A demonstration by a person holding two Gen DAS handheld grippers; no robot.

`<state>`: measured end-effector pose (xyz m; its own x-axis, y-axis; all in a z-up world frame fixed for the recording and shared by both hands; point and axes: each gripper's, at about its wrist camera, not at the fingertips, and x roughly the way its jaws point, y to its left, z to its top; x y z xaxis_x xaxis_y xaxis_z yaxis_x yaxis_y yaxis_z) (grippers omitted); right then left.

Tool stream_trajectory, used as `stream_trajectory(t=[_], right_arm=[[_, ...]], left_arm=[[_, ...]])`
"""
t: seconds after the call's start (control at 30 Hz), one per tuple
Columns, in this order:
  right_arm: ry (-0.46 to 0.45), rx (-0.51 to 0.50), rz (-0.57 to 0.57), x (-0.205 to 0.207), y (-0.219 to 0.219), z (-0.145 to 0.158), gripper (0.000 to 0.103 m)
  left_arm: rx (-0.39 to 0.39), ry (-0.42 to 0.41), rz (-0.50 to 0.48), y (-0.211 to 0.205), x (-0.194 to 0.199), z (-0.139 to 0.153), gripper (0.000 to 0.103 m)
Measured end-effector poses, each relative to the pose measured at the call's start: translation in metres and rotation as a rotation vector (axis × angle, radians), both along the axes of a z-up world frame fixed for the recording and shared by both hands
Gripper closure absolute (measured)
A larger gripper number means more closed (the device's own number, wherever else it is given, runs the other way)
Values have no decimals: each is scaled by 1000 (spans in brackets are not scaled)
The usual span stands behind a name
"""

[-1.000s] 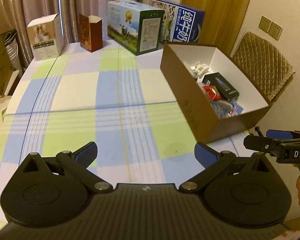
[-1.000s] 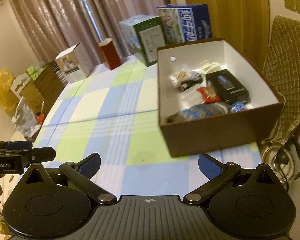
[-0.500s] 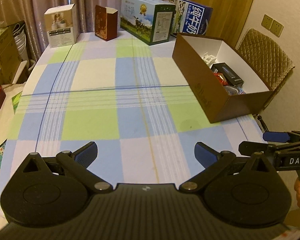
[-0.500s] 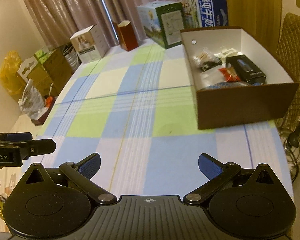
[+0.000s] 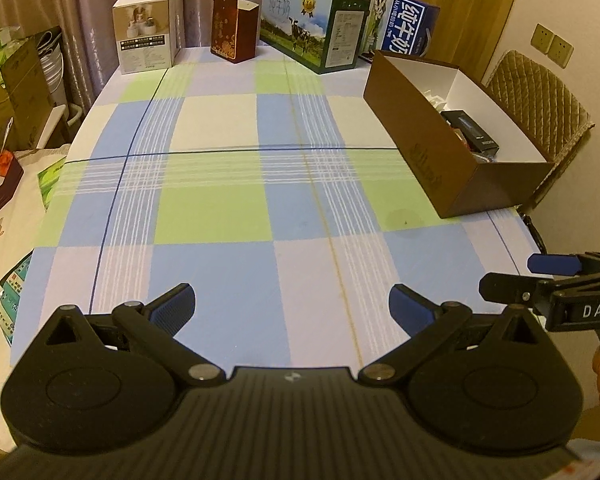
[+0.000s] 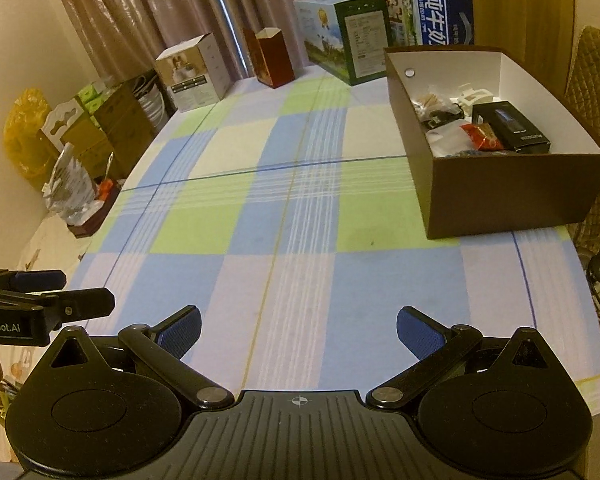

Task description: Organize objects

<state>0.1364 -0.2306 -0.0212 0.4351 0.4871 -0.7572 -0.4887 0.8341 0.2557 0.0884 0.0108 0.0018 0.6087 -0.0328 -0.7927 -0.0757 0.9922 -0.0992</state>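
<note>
A brown cardboard box (image 5: pixel 428 152) with a white inside stands at the table's right side; it also shows in the right wrist view (image 6: pixel 512 196). It holds several small items, among them a black case (image 6: pixel 510 126), a red packet (image 6: pixel 482 138) and a white plastic piece (image 6: pixel 474 96). My left gripper (image 5: pixel 292 306) is open and empty above the table's near edge. My right gripper (image 6: pixel 298 326) is open and empty, to the right of the left one and level with it. Each gripper shows at the edge of the other's view.
The checked tablecloth (image 5: pixel 240 184) covers the table. Along the far edge stand a white carton (image 5: pixel 146 36), a dark red box (image 5: pixel 234 28), a green milk carton (image 5: pixel 312 26) and a blue milk carton (image 5: pixel 400 28). A padded chair (image 5: pixel 540 100) stands right; boxes and clutter (image 6: pixel 92 128) lie left.
Both grippers have pulled back from the brown box toward the near edge of the table and risen. Both stay open and empty.
</note>
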Motion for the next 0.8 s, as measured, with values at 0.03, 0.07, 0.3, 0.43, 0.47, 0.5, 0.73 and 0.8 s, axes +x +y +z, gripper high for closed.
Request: stream_trajectory(t=[0.03,0.07,0.3,0.43,0.47,0.5,0.73,0.8], right_arm=[[0,-2,2,-1,1,0,2],[0,-4,3,-2,3,-1,2],[0,-13,10,-6,8,-2,2],[-1,-14,14,-7,9,-2,2],[-1,-14,15,-7,9,-2,2],[-1,-14,15,-8,10,-2,2],[2,-15,13,-7,10,-2,2],[2,-16,11,-7,10,-2,2]], left_arm=[[-1,1,0,1,-1,-1,1],[0,2,0,3,-2,-2,1],[-5,1,6,8,-8,-4,1],[-9,-1,10,9,-11,-5,1],[-10,-1,11,9,-11,-5,1],[-10,-2,11,9,-12,-5,1],[-6,-11,8,9,-13,-4,1],[4,-15,7,8,-12,-4,1]])
